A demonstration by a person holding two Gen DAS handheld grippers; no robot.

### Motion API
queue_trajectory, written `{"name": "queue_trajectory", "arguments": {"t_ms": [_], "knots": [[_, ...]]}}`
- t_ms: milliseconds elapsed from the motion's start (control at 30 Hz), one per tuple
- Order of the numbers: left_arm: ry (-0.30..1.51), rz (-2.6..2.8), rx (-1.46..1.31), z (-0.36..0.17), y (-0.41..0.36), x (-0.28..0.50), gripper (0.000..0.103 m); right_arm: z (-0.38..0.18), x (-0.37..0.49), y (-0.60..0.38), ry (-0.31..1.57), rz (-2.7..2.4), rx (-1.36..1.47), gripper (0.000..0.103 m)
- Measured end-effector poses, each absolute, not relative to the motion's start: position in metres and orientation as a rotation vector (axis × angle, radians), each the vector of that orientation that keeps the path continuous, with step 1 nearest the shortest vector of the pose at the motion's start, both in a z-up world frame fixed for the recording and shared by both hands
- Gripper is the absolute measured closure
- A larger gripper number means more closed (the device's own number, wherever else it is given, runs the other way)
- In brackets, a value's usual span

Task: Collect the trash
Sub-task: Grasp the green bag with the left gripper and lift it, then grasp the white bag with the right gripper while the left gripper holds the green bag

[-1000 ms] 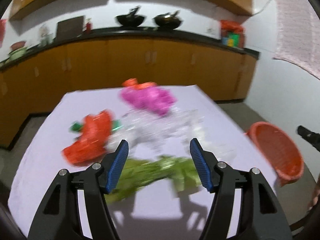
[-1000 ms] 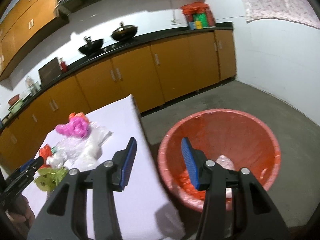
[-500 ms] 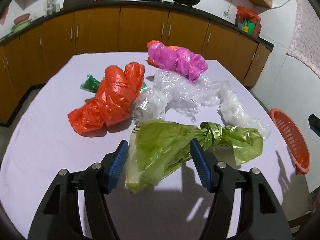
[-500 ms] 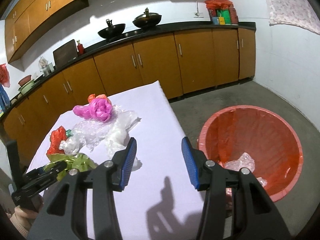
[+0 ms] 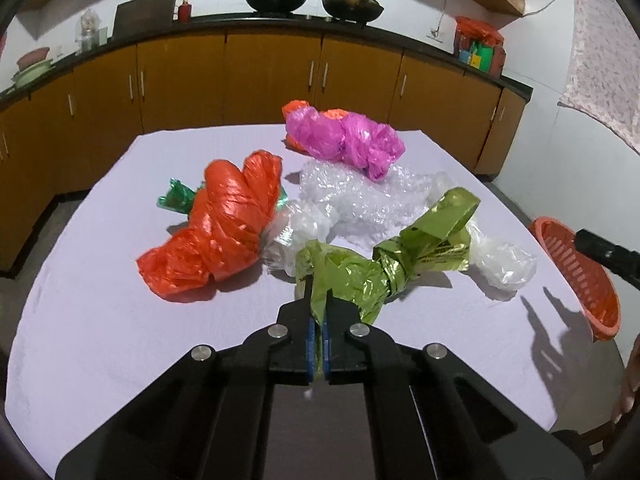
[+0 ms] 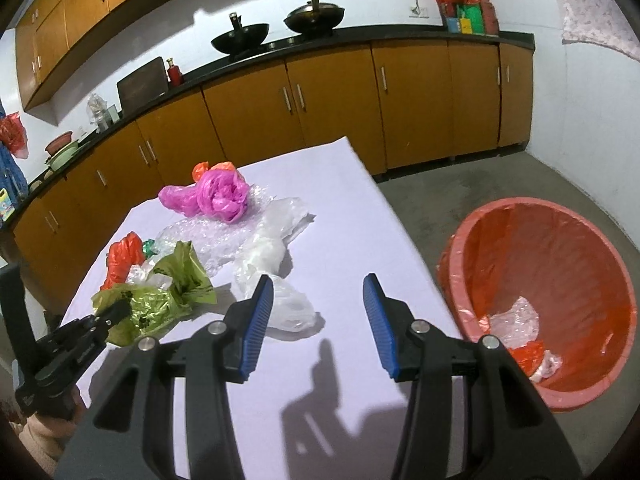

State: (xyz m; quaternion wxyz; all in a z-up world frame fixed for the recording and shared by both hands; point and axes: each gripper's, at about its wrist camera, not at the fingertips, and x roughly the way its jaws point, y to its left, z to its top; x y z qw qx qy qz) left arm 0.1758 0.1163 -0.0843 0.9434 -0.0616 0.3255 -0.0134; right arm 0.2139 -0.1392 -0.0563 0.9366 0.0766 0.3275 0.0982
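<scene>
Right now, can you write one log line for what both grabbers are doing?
left gripper: jaws shut on green bag | right gripper: jaws open, empty, over table | red bin: on floor beside table

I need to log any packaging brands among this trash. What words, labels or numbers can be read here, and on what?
None can be read.
Colourful boxes on the counter: print too small and blurred.
Green bag, orange bag, pink bag: no print visible.

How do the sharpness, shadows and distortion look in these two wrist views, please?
Left wrist: sharp, with glare on the orange bag and the green bag; the counter bows. Right wrist: hard gripper shadows on the table; the bin is slightly soft, the edges curved.
</scene>
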Motion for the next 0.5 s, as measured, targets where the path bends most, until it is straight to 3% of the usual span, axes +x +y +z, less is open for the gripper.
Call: {"name": "queue_trajectory", "arguments": {"t_ms": [300,500], "knots": [[0.509,-0.035,-0.189,-0.038,0.134,0.158,0.102,-0.066,0.235,-0.120,0.712,0.234,0.155,0.056],[0.412,-0.020,-0.208,-0.010,0.140,0.154,0.102,-0.073,0.246,-0.093,0.731,0.267,0.105,0.045]]}}
